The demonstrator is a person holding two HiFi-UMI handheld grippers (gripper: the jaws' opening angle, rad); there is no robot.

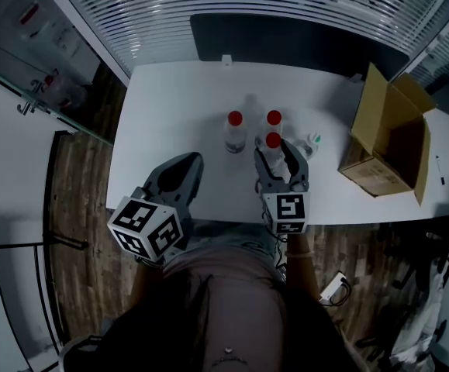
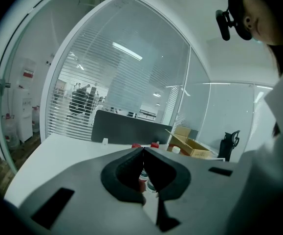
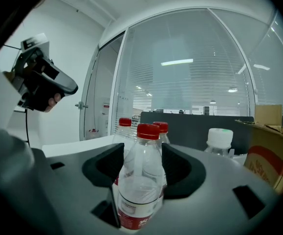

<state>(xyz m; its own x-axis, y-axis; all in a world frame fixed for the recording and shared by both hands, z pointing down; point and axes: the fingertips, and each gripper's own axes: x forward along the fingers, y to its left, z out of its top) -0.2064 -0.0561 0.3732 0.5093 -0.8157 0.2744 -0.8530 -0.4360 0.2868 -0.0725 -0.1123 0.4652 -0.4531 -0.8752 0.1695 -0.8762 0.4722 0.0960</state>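
Red-capped water bottle stands upright between the jaws of the right gripper, near the front edge of the white table, approx. centre-right. Right gripper view confirms: both jaws clamped on the clear body below the shoulder, label band low between them. Whether the base rests on the table: cannot tell.

Left gripper: jaws together, tips meeting, nothing between them. Positioned over the table's front-left, well apart from all bottles.

Other items:
- 2nd red-capped bottle, upright, left-rear of the held one, apart from it
- 3rd red-capped bottle, upright, just behind the held one
- white-capped bottle, just beside the right gripper on its right
- open cardboard box, flaps up, at the table's right end, near the front edge
- dark partition panel along the table's rear edge, slatted blinds behind it
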